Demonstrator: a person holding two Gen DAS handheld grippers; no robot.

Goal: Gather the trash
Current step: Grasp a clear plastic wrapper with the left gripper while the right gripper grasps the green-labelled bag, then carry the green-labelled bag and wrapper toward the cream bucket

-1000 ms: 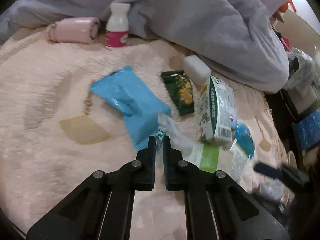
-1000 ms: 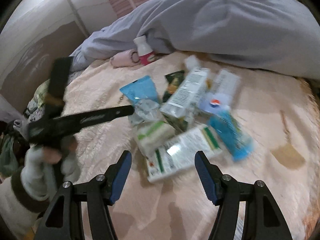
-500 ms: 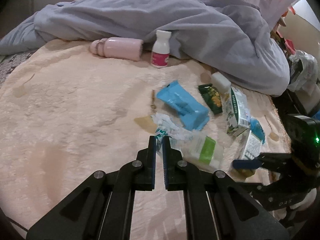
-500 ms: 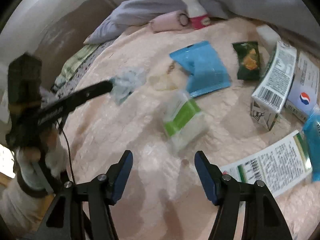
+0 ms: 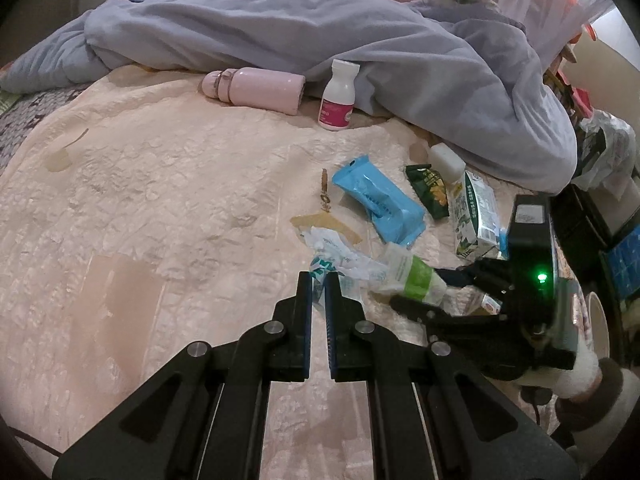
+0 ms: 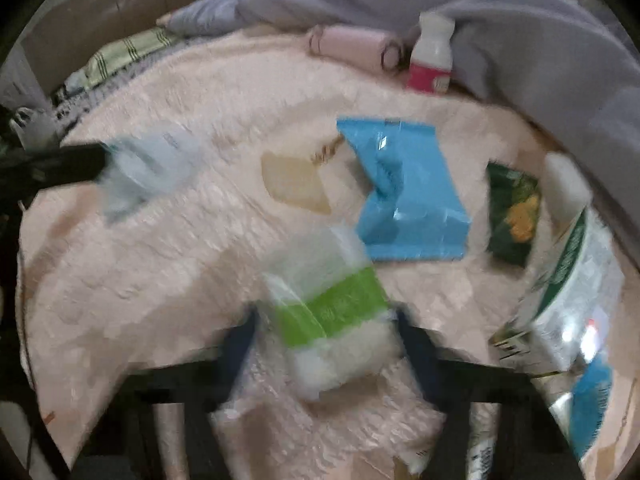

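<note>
My left gripper (image 5: 319, 280) is shut on a crumpled clear-and-teal plastic wrapper (image 5: 340, 254) and holds it above the pink bedspread; the wrapper also shows blurred in the right wrist view (image 6: 148, 168). My right gripper (image 6: 324, 324) is open, its fingers on either side of a clear packet with a green band (image 6: 328, 304), also seen in the left wrist view (image 5: 412, 276). A blue packet (image 5: 376, 202), a dark green snack bag (image 5: 430, 192) and a green-and-white carton (image 5: 474, 216) lie beyond.
A pink flask (image 5: 256, 90) and a white bottle with a pink label (image 5: 338, 98) rest against the grey duvet (image 5: 360, 32) at the back. The bed's edge and dark clutter are at the right (image 5: 616, 240). The right wrist view is motion-blurred.
My left gripper has lifted and pulled back with the wrapper. My right gripper has moved forward and down, so its fingers now straddle the green-banded packet.
</note>
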